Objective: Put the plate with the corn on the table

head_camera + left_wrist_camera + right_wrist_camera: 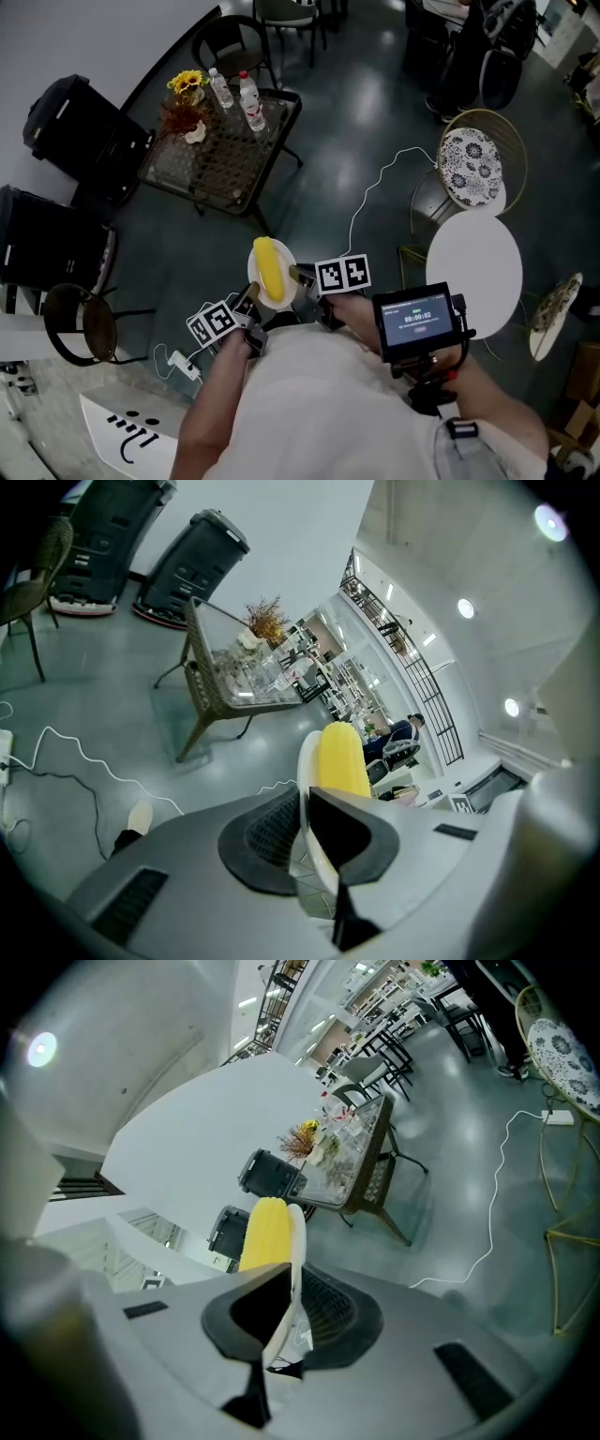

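- Left gripper view: our left gripper [302,829] is clamped tight on the plate [307,761] rim, with the corn [339,759] lying on top.
- Our right gripper [287,1309] pinches the opposite rim.
- The plate's in the air, well apart from the glass-topped table [225,150]. We judge the carry and set-down are left to do.

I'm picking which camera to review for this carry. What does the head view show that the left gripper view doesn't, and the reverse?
Only the head view shows the left hand-held gripper and the right hand-held gripper on opposite sides of the plate, plus the round white table. Only the left gripper view shows its jaws shut on the plate's rim, seen edge-on. Both show the corn on the plate and the glass-topped table with flowers.
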Motion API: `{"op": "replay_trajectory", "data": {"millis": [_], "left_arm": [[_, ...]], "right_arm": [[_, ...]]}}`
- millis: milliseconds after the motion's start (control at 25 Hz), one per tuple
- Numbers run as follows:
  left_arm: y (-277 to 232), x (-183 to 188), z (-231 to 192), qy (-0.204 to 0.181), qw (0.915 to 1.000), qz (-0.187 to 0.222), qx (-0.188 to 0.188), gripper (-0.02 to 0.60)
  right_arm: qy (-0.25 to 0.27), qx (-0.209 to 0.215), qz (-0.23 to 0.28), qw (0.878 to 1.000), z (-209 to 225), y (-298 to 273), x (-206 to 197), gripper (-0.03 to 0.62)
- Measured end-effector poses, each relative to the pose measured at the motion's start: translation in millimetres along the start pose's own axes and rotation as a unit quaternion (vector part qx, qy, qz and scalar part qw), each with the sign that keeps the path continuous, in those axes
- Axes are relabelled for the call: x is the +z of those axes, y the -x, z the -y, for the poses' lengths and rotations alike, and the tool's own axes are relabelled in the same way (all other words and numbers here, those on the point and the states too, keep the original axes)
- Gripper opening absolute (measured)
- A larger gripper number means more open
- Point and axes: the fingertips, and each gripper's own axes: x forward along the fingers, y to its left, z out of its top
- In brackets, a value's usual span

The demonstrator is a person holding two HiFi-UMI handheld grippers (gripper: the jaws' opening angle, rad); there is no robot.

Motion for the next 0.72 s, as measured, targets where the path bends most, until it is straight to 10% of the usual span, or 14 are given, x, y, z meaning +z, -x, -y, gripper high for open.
{"op": "replay_trajectory", "data": {"millis": [720], "left_arm": [[-22.5,54.8,-16.0,-0.001,0.9999,-0.012,0.001,0.035]], "right_arm": [[-0.009,-0.003,-0.004,1.0,-1.6,-43.1,40.6,0.043]]}}
